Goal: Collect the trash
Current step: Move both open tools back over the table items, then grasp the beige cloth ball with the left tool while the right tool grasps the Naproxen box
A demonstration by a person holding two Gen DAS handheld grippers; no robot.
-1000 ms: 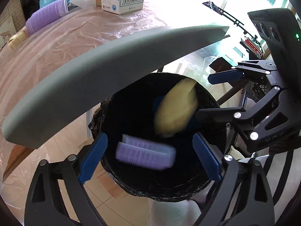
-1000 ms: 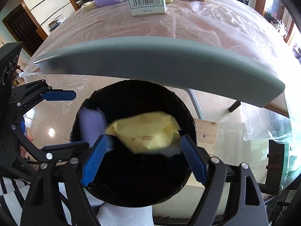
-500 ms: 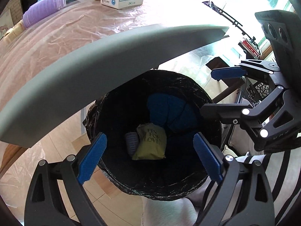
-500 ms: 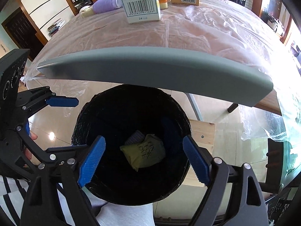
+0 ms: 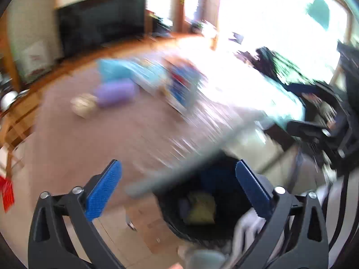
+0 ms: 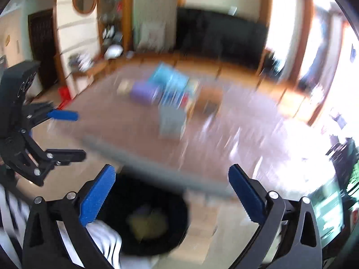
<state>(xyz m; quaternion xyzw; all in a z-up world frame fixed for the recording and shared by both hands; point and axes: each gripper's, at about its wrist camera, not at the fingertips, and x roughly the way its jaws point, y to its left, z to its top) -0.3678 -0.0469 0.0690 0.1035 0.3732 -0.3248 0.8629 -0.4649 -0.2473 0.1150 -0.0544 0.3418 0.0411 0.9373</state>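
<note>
Motion-blurred table holds a smeared purple roll and boxes; left gripper and right gripper jaws are opening, empty; bin contents indistinct.

Bag in bin, below table edge

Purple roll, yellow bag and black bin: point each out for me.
purple roll [image 5: 115, 92], left wrist view, middle of its blurred side.
yellow bag [image 5: 200, 207], left wrist view, middle of the bag, inside the bin.
black bin [image 6: 182, 222], right wrist view, right part of its dark rim.
</note>
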